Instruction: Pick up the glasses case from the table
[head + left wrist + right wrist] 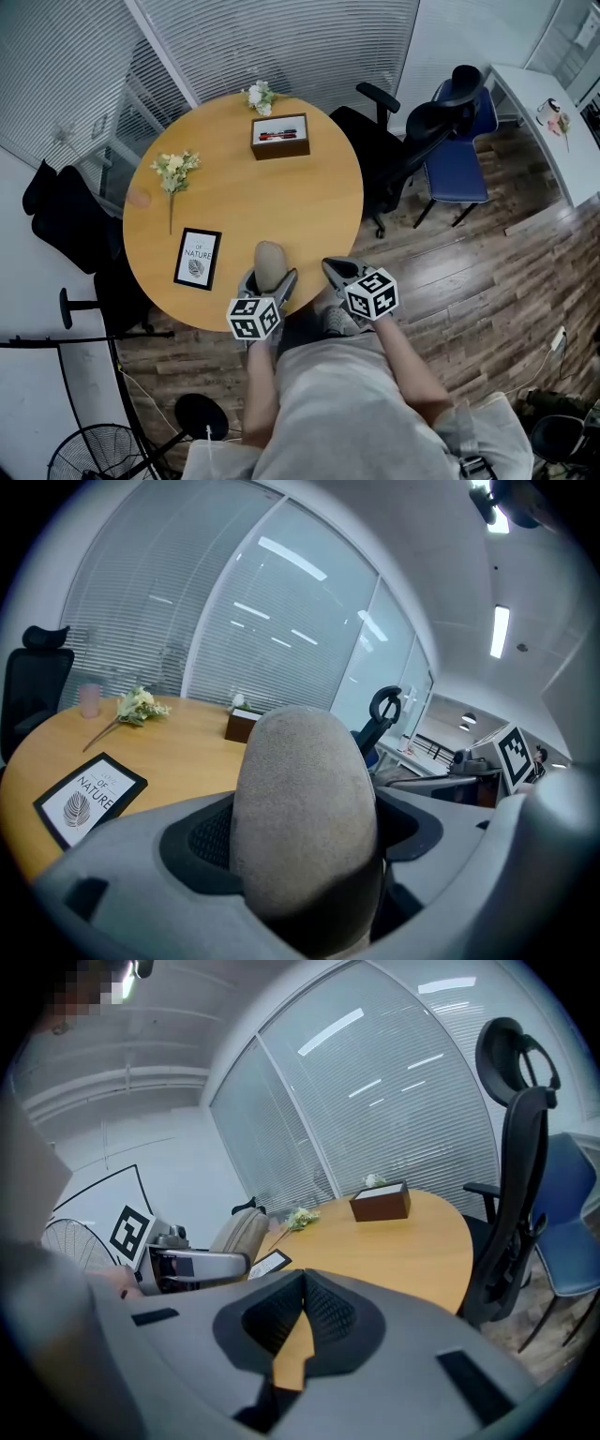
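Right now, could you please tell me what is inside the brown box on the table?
The brown box holds slim red and dark items on a pale lining; too small to identify. Anything beneath them is covered.

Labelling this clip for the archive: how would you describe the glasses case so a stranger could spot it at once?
Start at the round wooden table; at its near edge, the left gripper is shut on the glasses case. It is the only rounded, beige, fabric-looking oblong, unlike the flat black-framed card beside it.
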